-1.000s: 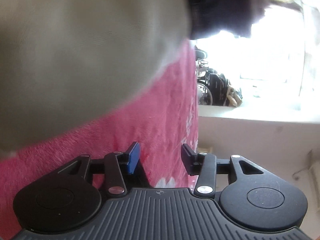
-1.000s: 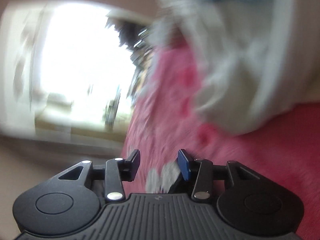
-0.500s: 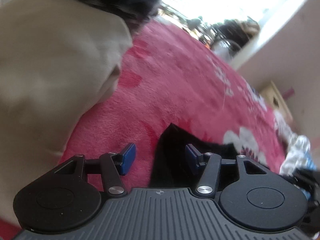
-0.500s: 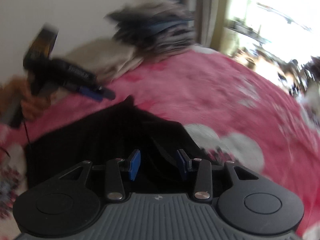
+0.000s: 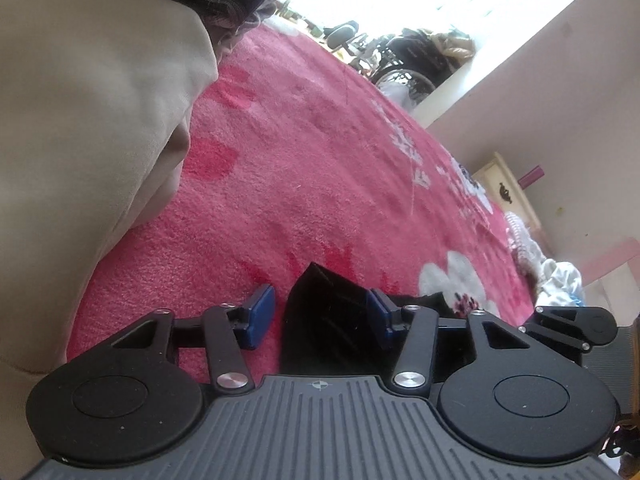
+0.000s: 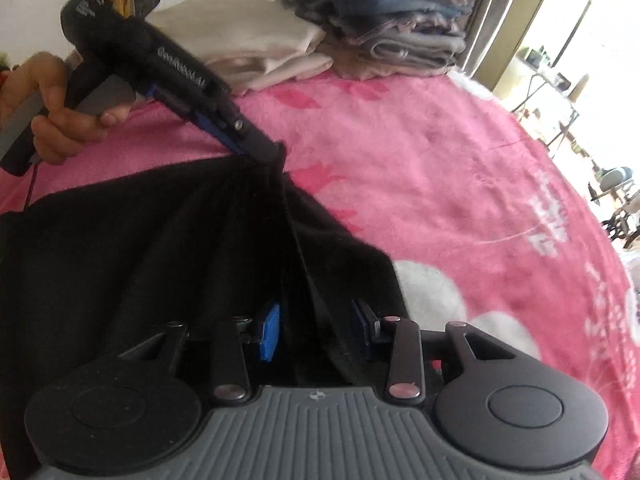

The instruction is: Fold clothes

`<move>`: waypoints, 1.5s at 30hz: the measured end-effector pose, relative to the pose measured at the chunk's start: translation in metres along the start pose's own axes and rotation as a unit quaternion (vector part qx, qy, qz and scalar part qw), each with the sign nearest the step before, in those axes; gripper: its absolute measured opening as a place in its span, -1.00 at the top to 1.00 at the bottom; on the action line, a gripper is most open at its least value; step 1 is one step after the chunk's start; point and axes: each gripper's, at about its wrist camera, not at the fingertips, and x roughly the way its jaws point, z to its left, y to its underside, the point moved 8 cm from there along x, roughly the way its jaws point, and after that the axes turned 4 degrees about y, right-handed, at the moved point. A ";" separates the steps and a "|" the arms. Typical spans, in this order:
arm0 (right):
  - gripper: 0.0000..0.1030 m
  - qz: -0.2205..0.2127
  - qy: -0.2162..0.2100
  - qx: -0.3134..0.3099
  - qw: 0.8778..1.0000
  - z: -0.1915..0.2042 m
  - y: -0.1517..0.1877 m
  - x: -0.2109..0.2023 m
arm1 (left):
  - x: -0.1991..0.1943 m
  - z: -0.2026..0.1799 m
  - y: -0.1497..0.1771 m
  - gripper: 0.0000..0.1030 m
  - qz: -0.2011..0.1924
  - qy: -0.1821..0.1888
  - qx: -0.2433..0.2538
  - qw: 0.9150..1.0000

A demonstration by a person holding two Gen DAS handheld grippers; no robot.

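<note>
A: Status on the black garment (image 6: 152,248)?

B: It is being spread on the pink blanket (image 6: 440,168). Its far corner is sitting between the pads of the left gripper (image 5: 316,312), which are standing apart in the wrist view; from the right wrist view it cannot be told whether cloth is being pinched. The right gripper (image 6: 316,328) is being held spread over a ridge of the fabric, nothing clamped.

A: Doing it well?

B: Both corners are being best taken deep in the pads, cloth kept taut and level, so creases are being pulled flat.

A: Room?

B: 2 stacks, the beige pile (image 6: 256,44) and the grey-blue pile (image 6: 392,20), are sitting at the blanket's far edge. The blanket's middle is being left open; a white heap (image 5: 560,276) is lying near its other edge.
</note>
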 end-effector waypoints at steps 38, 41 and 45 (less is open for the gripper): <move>0.18 -0.014 -0.041 0.394 0.918 -0.100 0.030 0.024 | 0.044 -0.103 0.049 0.98 0.056 -0.019 0.209 0.976; 0.17 -0.071 -0.007 0.462 0.884 -0.133 0.047 -0.011 | 0.056 -0.095 0.045 0.98 0.051 -0.040 0.191 0.979; 0.17 -0.060 0.018 0.393 0.917 -0.118 0.063 -0.029 | 0.060 -0.092 0.039 0.96 0.036 -0.056 0.188 0.980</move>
